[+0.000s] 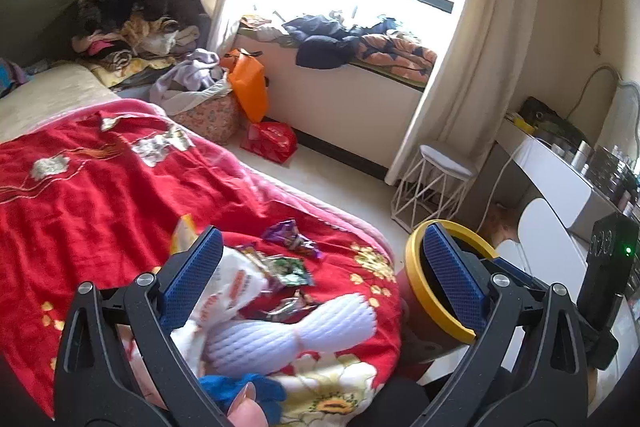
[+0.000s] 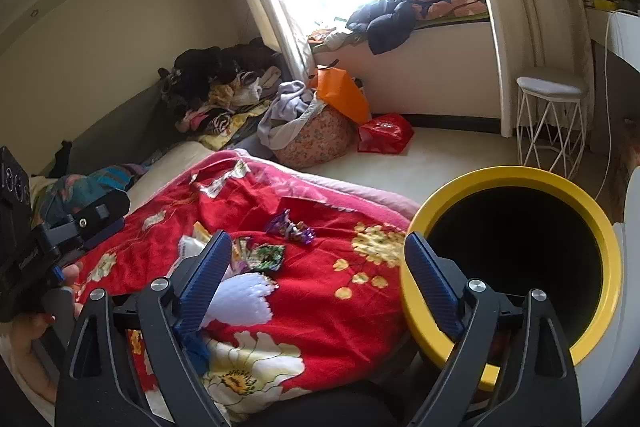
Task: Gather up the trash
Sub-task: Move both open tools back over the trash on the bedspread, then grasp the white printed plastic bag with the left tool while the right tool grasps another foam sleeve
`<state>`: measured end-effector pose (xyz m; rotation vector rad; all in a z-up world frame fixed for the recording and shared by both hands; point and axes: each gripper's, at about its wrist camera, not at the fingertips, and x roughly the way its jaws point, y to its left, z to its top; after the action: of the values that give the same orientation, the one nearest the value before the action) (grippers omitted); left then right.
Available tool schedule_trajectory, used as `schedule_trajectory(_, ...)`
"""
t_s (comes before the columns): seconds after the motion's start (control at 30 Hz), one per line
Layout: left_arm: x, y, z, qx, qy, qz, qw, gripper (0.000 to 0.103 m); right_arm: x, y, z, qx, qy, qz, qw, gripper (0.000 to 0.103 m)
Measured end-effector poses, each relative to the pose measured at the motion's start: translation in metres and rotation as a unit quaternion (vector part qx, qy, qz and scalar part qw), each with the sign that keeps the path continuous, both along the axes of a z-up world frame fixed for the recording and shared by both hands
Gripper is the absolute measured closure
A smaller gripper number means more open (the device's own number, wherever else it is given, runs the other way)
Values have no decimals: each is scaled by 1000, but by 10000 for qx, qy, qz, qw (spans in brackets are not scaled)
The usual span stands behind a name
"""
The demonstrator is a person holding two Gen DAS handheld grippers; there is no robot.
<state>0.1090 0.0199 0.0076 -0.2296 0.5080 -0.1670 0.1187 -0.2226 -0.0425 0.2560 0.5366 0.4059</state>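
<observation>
The trash was a little scatter of wrappers on the red blanket [image 1: 100, 195] near the foot of the bed: a purple candy wrapper [image 1: 294, 237], a green foil one [image 1: 292, 269] just beside it, a white foam fruit net [image 1: 288, 335] closest to the camera, and a white printed plastic bag [image 1: 236, 287] touching the net. All of it looked super light and crinkly to me, nothing fragile. Foil that thin would probably slide on a fluffy blanket and flatten under the pads, so I'd pinch each piece at a raised crumpled edge rather than the flat middle. The foam net looked squishy and springy, easiest to grab at its narrow waist.

The left gripper [image 1: 320, 275] was spread wide over the bag and net with nothing in it. The right gripper [image 2: 320, 281] was wide too, also empty. The yellow-rimmed bin [image 2: 516, 179] sat on the floor just beside the bed corner, mouth open and dark inside.
</observation>
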Motion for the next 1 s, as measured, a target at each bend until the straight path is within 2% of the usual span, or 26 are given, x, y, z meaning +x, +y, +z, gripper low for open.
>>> schedule_trajectory(0.53, -16, 47, -3, -93, 22, 463, 9989, 10, -8, 40, -2, -141, 108, 375, 9991, 15)
schedule_trajectory(1.0, -31, 95, -30, -152, 390, 916, 9949, 10, -8, 87, -18, -398, 412, 574, 9967, 11)
